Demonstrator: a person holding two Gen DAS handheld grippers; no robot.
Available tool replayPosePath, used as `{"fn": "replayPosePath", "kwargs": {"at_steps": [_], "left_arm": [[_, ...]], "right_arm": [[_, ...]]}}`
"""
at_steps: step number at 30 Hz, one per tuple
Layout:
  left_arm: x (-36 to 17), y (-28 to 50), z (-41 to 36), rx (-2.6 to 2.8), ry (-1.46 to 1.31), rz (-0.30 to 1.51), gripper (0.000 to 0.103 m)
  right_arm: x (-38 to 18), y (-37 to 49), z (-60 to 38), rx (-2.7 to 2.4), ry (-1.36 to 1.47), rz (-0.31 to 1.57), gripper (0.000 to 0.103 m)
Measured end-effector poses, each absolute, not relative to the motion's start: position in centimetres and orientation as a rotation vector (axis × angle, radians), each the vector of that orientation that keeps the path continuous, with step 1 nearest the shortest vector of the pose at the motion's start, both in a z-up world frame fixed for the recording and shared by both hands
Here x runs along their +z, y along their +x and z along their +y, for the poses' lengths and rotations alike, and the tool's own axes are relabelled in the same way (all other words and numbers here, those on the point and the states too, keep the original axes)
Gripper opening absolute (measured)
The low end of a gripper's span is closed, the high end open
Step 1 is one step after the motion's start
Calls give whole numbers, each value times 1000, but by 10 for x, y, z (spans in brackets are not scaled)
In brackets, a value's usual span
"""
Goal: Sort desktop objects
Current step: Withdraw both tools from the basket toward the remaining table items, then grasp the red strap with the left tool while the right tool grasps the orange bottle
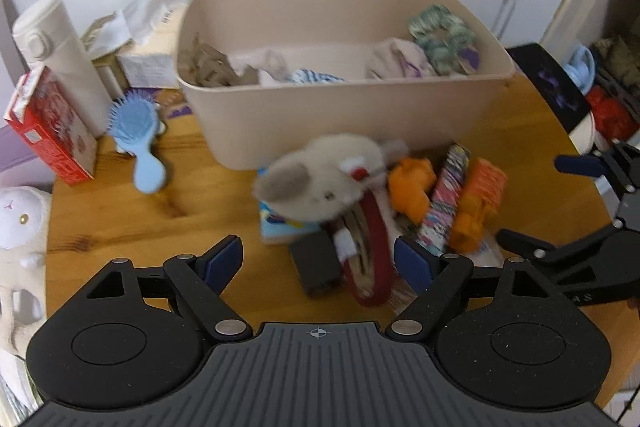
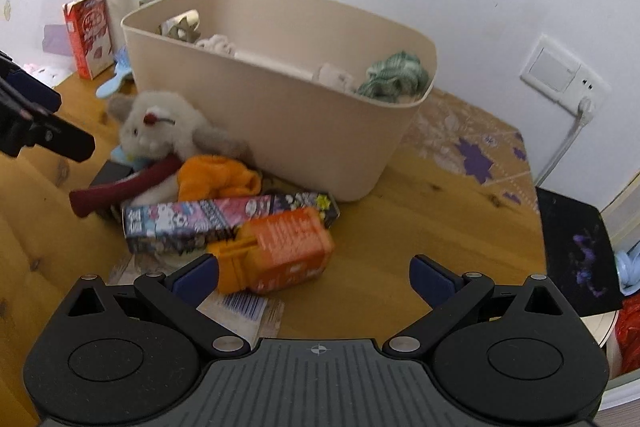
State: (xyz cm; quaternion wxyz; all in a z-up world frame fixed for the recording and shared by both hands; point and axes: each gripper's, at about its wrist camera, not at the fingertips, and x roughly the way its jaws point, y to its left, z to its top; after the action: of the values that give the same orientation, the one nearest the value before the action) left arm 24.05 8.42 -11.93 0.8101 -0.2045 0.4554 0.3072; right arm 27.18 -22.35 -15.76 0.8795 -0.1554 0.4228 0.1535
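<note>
A beige bin (image 1: 340,115) holds cloths and a green scrunchie (image 1: 440,35); it also shows in the right wrist view (image 2: 312,131). In front of it lies a pile: a grey plush mouse (image 1: 320,179) (image 2: 160,127), a dark red band (image 1: 372,247) (image 2: 120,191), orange cloth (image 1: 412,187) (image 2: 216,179), a patterned long box (image 1: 444,203) (image 2: 224,219) and an orange box (image 1: 480,203) (image 2: 284,251). My left gripper (image 1: 318,263) is open just before the pile. My right gripper (image 2: 314,281) is open beside the orange box.
A blue hairbrush (image 1: 136,135), a red carton (image 1: 52,131), a white bottle (image 1: 60,55) and tissue packs (image 1: 140,43) stand left of the bin. A white plush (image 1: 20,219) sits at the left table edge. A black pad (image 2: 576,247) lies right. A wall socket (image 2: 560,75) with a cable is behind.
</note>
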Motion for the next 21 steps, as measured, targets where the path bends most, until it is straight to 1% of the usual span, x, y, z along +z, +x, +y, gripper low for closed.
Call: {"fn": "replayPosePath", "kwargs": {"at_steps": [4, 11, 21], "left_arm": [[-126, 245, 70, 623, -417, 1004, 84], [-140, 254, 50, 605, -253, 1059, 84], [-149, 266, 50, 624, -171, 1025, 83]], "right_arm": [[-165, 272, -223, 341, -324, 908, 103], [-174, 275, -222, 374, -334, 934, 103], [-185, 285, -216, 422, -344, 951, 103]]}}
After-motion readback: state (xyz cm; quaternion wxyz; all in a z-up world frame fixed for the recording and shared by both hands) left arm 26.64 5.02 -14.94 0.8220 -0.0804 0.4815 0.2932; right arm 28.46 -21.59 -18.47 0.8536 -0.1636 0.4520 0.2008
